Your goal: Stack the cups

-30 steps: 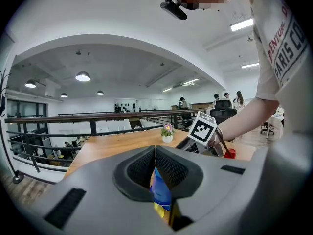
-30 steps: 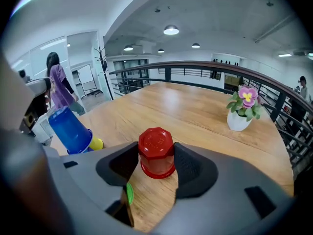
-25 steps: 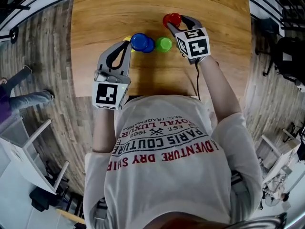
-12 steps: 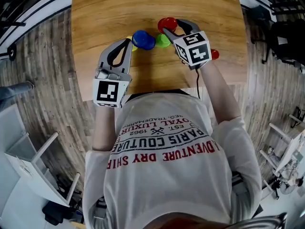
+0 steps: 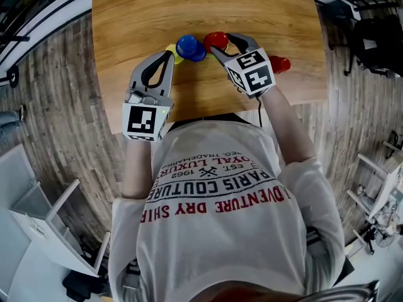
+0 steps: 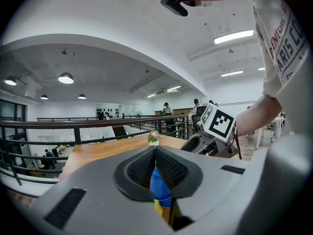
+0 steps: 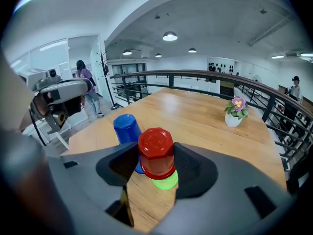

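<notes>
The left gripper (image 5: 165,58) hovers with its jaws pressed together on nothing, idle just short of the blue cup (image 5: 189,47); that cup stands upside down dead ahead of its tips, a yellow cup (image 5: 170,50) showing at its base; the right gripper (image 5: 225,43) clamps the red cup (image 7: 156,151) by its sides, mouth down so it can cap another; a green cup (image 7: 167,181) peeks out directly beneath, perhaps already nested inside; a second red object (image 5: 279,64) lies just right of that gripper.

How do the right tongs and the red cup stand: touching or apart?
Touching. Right gripper view: the right tongs press on both sides of the red cup.
</notes>
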Available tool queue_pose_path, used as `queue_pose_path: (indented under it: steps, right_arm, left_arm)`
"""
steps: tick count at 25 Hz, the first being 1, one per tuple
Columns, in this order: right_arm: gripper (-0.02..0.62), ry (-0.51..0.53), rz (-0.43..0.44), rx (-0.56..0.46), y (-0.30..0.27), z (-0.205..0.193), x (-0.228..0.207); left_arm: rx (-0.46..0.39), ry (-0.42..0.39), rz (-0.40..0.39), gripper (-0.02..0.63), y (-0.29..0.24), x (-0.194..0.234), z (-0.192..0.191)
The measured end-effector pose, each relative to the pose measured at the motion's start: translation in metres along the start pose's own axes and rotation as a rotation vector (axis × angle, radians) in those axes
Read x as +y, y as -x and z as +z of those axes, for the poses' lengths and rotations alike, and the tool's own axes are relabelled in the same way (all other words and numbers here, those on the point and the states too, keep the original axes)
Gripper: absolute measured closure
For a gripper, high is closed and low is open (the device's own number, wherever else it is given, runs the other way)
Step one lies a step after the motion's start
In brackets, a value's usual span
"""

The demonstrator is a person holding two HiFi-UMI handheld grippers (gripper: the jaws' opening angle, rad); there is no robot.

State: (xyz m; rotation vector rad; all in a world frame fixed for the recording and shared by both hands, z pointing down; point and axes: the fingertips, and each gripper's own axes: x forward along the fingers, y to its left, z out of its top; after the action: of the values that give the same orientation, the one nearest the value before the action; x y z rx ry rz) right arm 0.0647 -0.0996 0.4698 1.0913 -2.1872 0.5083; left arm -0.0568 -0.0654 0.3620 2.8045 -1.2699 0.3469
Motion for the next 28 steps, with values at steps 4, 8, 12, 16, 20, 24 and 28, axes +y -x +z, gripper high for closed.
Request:
queue_pose_path:
  steps: [4,8,12,16,20,24,28]
  right_arm:
    - [0.353,0.022,0.01,0.014,-0.006,-0.001,0.008]
    - [0.353,0.015,0.018,0.018,-0.008,-0.002,0.012]
    - [0.353,-0.005,0.013,0.01,-0.009,-0.002,0.012]
    - [0.347,-0.027,0.01,0.002,-0.011,-0.003,0.012]
    - [0.279,-0.066,-0.012,-0.073,-0.004,0.007,0.009]
    - [0.272,-0.096,-0.054,-0.142,0.012,0.016,-0.003]
    - [0.272,-0.138,-0.113,-0.164,0.03,0.008,-0.022]
  left_arm:
    - [0.004,0.006,0.004,0.589,0.002,0.004,-0.003]
    - [0.004,0.008,0.008,0.589,0.003,0.006,-0.002]
    - [0.008,0.008,0.009,0.589,0.005,0.007,-0.003]
    - [0.01,0.004,0.003,0.589,0.006,0.006,-0.005]
    - [0.004,0.002,-0.007,0.589,0.004,0.005,-0.002]
    - [-0.007,-0.004,-0.022,0.589,-0.003,0.0,0.004]
    - [-0.025,-0.007,-0.06,0.589,-0.018,-0.011,0.009]
